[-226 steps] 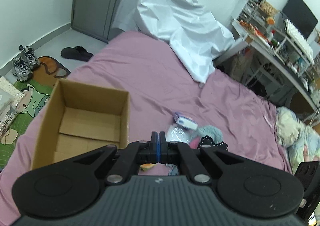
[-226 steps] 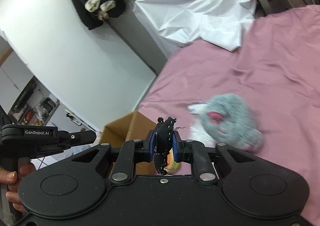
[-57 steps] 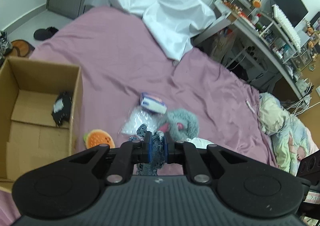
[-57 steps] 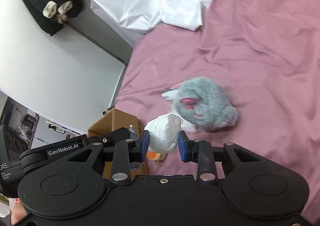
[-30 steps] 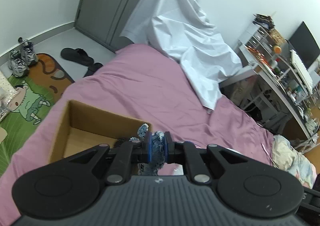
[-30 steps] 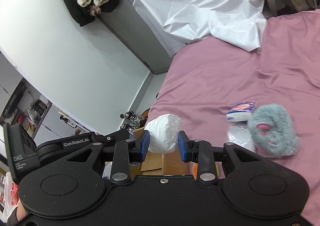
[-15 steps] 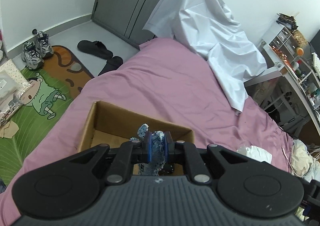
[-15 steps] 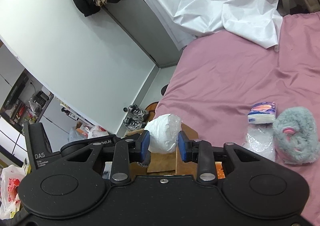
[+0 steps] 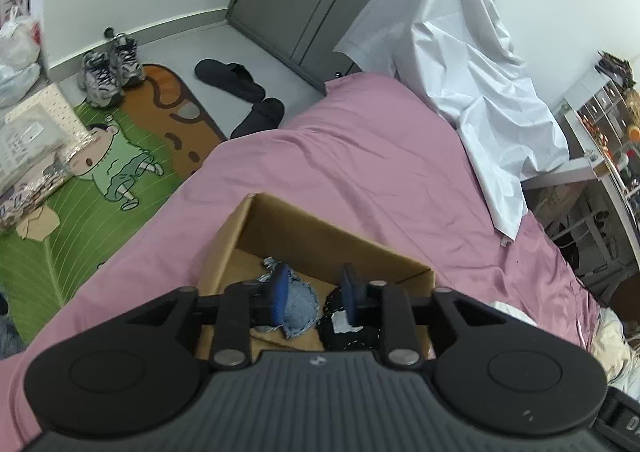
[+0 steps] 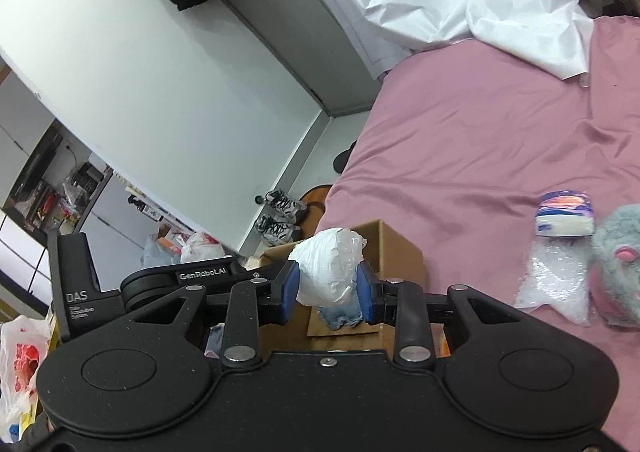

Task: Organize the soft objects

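While over box | left tool wide, denim piece seemingly below | right tool clamps white bundle

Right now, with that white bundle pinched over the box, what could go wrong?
The right claw grips the crinkly white bundle near the cardboard box rim, so letting go too soon might drop it outside onto the pink bedsheet. The open left claw hangs over the denim piece inside the box; the two claws are close and could bump.
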{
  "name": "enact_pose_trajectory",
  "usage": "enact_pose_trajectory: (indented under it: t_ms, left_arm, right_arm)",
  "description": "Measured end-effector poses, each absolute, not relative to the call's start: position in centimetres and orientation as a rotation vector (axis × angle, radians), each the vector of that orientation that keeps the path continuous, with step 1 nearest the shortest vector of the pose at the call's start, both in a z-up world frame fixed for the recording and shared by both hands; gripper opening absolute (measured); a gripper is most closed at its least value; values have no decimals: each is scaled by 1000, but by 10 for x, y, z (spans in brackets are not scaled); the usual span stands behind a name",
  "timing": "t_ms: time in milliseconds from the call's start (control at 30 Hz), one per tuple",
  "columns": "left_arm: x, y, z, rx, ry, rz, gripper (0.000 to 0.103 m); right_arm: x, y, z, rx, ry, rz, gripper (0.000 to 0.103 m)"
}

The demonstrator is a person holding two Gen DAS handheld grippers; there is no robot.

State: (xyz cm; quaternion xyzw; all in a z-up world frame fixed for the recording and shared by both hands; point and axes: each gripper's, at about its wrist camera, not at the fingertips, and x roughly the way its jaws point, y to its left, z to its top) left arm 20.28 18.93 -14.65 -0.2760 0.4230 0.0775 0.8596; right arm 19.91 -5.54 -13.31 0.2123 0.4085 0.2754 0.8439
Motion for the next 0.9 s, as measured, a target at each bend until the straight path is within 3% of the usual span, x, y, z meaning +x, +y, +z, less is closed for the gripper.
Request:
enact_pose_trajectory:
  t_ms: [67,233,367,900]
  left_arm:
    - [198,193,-145,-588,884,176,46]
    - [189,199,-141,-593,888,208,58]
    - [182,204,-138,-602,888,253,75]
    - [155,220,-150,-553,853,368,86]
  right_arm:
    - [200,-50,-135,439,869,590,31]
    - [205,-38,-142,420,899,601,31]
    - [206,-25,-149,401,931,611,31]
    - [193,30,-172,245,1050,645,34]
